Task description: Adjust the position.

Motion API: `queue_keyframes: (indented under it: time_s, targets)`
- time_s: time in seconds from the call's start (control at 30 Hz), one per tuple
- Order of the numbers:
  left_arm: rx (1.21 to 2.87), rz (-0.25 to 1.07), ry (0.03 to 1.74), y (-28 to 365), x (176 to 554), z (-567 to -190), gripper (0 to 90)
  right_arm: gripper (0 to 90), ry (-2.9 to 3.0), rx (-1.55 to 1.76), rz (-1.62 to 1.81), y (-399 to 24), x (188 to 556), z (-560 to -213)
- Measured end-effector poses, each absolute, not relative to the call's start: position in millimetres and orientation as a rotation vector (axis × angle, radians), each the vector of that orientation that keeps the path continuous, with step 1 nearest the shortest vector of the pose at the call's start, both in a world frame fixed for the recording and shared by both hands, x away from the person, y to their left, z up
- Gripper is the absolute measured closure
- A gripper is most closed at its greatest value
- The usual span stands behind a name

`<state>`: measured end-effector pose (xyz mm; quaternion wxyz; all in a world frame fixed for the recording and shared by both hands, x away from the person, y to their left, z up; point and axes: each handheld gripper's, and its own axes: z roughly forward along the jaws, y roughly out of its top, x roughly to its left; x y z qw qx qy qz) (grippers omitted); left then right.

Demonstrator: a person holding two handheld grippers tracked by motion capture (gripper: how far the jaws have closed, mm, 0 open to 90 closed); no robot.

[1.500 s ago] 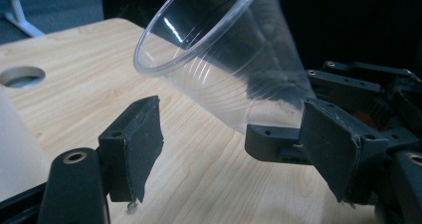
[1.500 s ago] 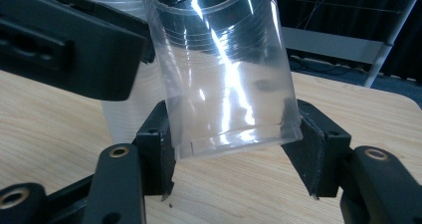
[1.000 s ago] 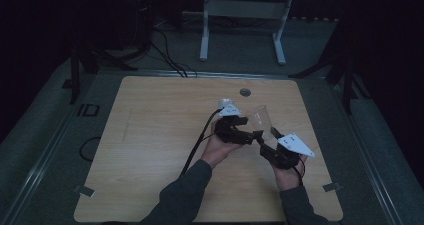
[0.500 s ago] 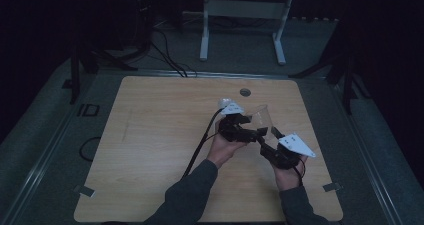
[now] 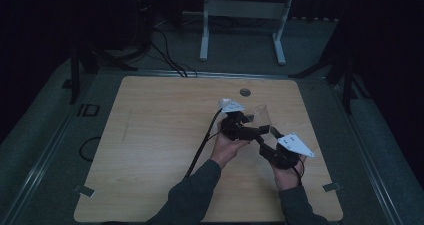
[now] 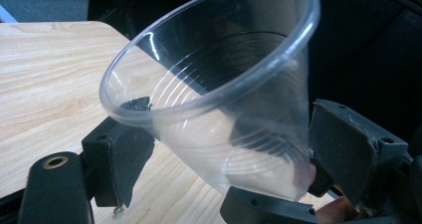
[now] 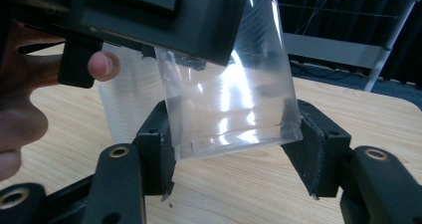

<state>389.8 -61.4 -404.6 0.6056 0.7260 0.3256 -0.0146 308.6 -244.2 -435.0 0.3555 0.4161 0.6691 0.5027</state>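
A clear plastic cup (image 5: 263, 116) hangs tilted above the right middle of the table, between both grippers. In the left gripper view the cup (image 6: 224, 109) lies mouth up and to the left between the jaws of my left gripper (image 6: 231, 149). Those jaws have just been opening, and a thin gap shows on each side. My left gripper (image 5: 252, 127) reaches in from the left. My right gripper (image 5: 267, 137) comes from below right, and in its own view my right gripper (image 7: 234, 149) is shut on the cup's (image 7: 234, 109) base.
The wooden table (image 5: 150, 135) has a small grey disc (image 5: 244, 92) near its far edge. A white metal stand (image 5: 242, 7) and cables (image 5: 170, 60) are on the floor behind. A pale ribbed translucent shape (image 7: 124, 104) shows behind the cup.
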Motion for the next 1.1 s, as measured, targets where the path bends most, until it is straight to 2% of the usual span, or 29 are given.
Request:
queue_keyframes:
  time_s: [0.27, 0.57, 0.83, 1.1]
  targets:
    - [1.657, -0.039, 0.773, -63.7, 391.1, -406.3, 18.6, 42.0, 1.74, 1.074, 1.299, -243.9, 309.0, -436.4]
    - [1.638, -0.03, 0.767, -63.0, 388.9, -404.8, 26.6, 41.2, 1.752, 1.072, 1.296, -245.6, 310.7, -437.4]
    - [1.656, 0.012, 0.741, -63.3, 385.3, -402.5, 30.8, 37.9, 1.786, 1.065, 1.286, -244.5, 312.6, -438.4]
    - [1.679, 0.064, 0.731, -64.4, 382.1, -400.2, 31.2, 30.8, 1.813, 1.049, 1.273, -242.3, 313.2, -438.7]
